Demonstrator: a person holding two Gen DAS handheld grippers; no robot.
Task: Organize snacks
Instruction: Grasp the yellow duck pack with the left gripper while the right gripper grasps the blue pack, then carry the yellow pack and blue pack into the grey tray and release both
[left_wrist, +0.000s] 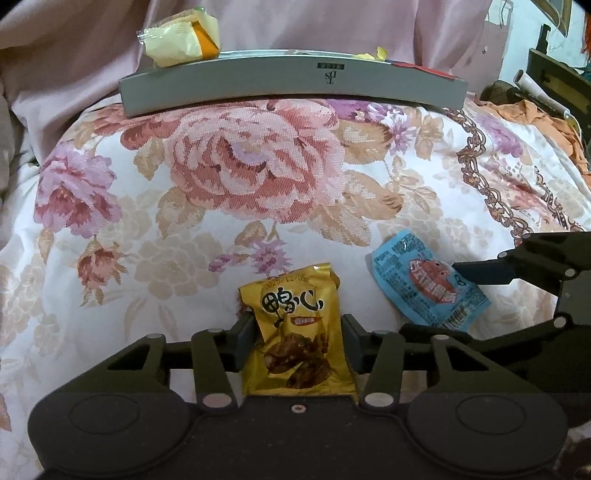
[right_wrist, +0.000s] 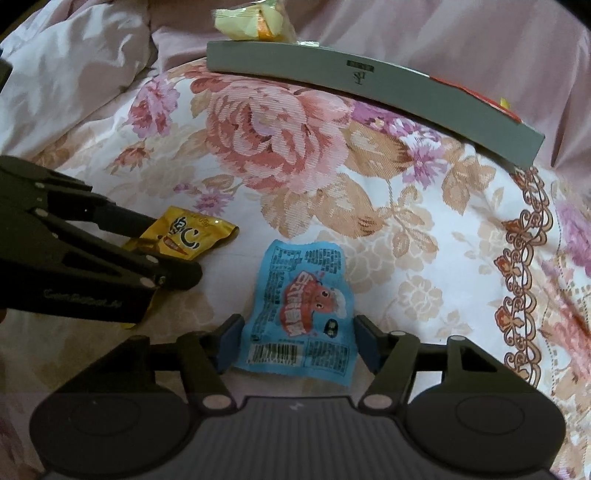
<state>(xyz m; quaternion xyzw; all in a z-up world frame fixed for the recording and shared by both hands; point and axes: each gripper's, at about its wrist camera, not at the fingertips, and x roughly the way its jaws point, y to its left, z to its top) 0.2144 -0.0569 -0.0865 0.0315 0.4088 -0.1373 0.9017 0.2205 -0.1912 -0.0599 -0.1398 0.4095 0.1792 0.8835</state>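
Two packets lie on the floral bedspread (left_wrist: 258, 177), both on the near side of the grey tray (left_wrist: 291, 86), which sits at the far edge and already carries a pale yellow snack (left_wrist: 181, 40) at its left end. The left gripper (left_wrist: 298, 345) straddles the yellow packet (left_wrist: 295, 332); its jaws stand close against the wrapper's sides and look to be pinching it, though the hold seems to sit low on the foil. The right gripper (right_wrist: 297, 343) brackets the blue packet (right_wrist: 306, 306), nearer the tray's right half, with its jaws not yet pressed in: a gap shows at each side, so that packet lies loose. The risks here come from the wrappers and the soft bed. Slick foil can squirt out of a light pinch as it lifts, and the yellow packet may twist or sag if gripped off centre. The blue packet is flat and crumpled, so the jaws may fold it or snag the bedspread. The two grippers work just beside each other, so a careless swing toward the tray could knock them together.
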